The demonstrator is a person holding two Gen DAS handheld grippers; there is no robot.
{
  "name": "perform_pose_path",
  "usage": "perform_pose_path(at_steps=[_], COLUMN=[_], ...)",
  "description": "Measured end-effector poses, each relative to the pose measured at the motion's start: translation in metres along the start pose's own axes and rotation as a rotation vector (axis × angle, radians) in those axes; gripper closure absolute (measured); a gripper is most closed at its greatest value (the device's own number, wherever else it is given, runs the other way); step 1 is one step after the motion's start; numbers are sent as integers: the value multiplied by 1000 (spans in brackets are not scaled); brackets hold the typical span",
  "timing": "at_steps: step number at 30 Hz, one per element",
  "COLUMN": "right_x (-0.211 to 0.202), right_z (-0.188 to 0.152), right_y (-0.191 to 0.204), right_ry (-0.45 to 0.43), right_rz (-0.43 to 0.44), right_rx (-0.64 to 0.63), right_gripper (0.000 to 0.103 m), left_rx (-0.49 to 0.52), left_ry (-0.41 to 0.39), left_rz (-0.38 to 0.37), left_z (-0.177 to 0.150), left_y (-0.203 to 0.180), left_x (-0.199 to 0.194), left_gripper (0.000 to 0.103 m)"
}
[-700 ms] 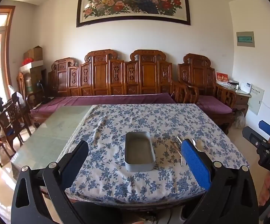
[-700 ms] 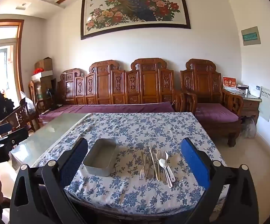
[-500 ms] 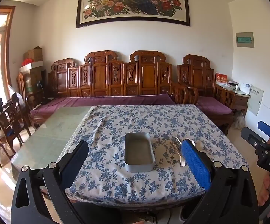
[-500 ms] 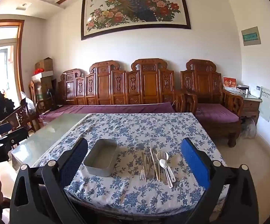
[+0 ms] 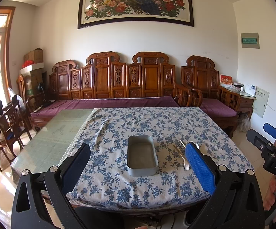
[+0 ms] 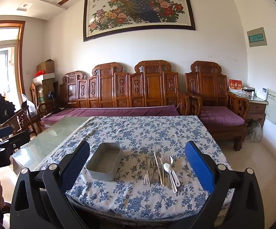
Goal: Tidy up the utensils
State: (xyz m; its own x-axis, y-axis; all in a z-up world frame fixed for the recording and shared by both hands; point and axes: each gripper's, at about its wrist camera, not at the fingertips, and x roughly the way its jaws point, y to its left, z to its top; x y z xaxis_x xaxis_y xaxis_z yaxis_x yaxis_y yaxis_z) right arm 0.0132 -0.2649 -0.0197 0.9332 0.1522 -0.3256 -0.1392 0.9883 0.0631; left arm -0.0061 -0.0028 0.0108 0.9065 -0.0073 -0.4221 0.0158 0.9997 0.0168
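Observation:
An empty grey metal tray (image 5: 141, 155) sits on the blue floral tablecloth (image 5: 138, 126); it also shows in the right wrist view (image 6: 105, 161). To its right lies a bunch of utensils (image 6: 161, 168): forks, chopsticks and spoons, with a white spoon (image 6: 171, 173) on top. In the left wrist view only a fork (image 5: 184, 162) and a few ends show, the rest hidden behind my finger. My left gripper (image 5: 138, 164) is open and empty, before the table's near edge. My right gripper (image 6: 137, 165) is open and empty, in the same stance, and shows at the far right of the left wrist view (image 5: 271, 143).
The table's left part is bare glass (image 5: 56, 133). A carved wooden bench with a purple cushion (image 5: 107, 103) stands behind the table, an armchair (image 6: 214, 103) at the right, chairs (image 5: 6, 122) at the left.
Both views have shifted only slightly; the table sits a touch lower and nearer. Both grippers stay open and nothing on the table has moved.

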Motion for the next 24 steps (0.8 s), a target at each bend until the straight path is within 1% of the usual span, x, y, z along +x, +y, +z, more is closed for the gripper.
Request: perform_pose_path(at_steps=[24], right_x=[1], right_z=[-2], right_y=[-1], right_ry=[-2], right_rz=[1], right_rx=[0], right_gripper=[2], left_rx=[-2], left_ry=[5], left_rz=[0], left_z=[0], left_y=[1], left_x=[0], left_gripper=[6])
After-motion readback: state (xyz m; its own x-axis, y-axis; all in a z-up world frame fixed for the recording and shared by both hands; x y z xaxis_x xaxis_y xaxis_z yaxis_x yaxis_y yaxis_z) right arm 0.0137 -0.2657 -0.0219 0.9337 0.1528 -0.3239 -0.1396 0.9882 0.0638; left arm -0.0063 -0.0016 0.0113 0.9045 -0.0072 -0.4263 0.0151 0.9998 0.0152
